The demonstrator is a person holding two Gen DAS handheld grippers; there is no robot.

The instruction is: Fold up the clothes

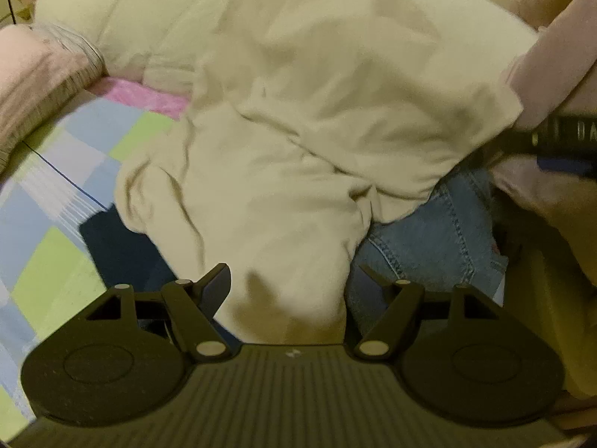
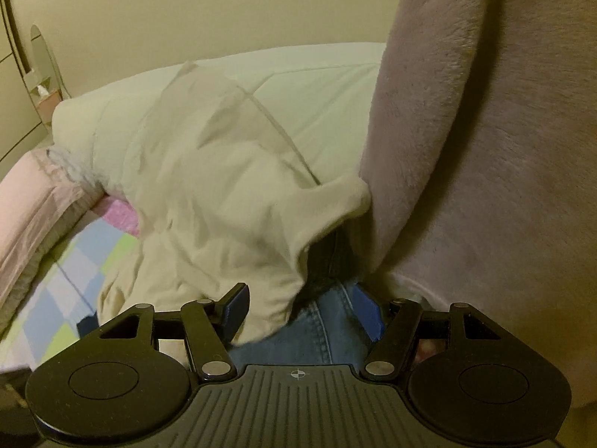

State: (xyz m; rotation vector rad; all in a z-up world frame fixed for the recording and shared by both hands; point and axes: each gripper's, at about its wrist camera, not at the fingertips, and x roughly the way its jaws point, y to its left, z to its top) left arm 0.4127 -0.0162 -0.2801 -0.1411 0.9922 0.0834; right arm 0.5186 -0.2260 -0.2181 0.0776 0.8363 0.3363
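A cream garment (image 1: pixel 298 142) lies rumpled mid-frame over jeans (image 1: pixel 440 239) on the bed (image 1: pixel 56 194); both claws, left (image 1: pixel 289 280) and right (image 2: pixel 302 302), are spread, holding nothing. Flattening seems in hand; next calls for pinching 1 edge.

Garment (image 1: pixel 298 130): plain cream, no print; spreads ahead of the left claw.
Jeans (image 1: pixel 436 239): mid-blue denim, lighter stitching; right of the left claw's fingers.
Bedsheet (image 1: pixel 48 261): checked in pale blue, lime green and white; left of the left claw.
Sleeve (image 2: pixel 485 149): dusty pink, fuzzy; right of the right claw.
Pillow (image 2: pixel 33 201): pale pink; far left.
Finger pads (image 2: pixel 367 311): blue.
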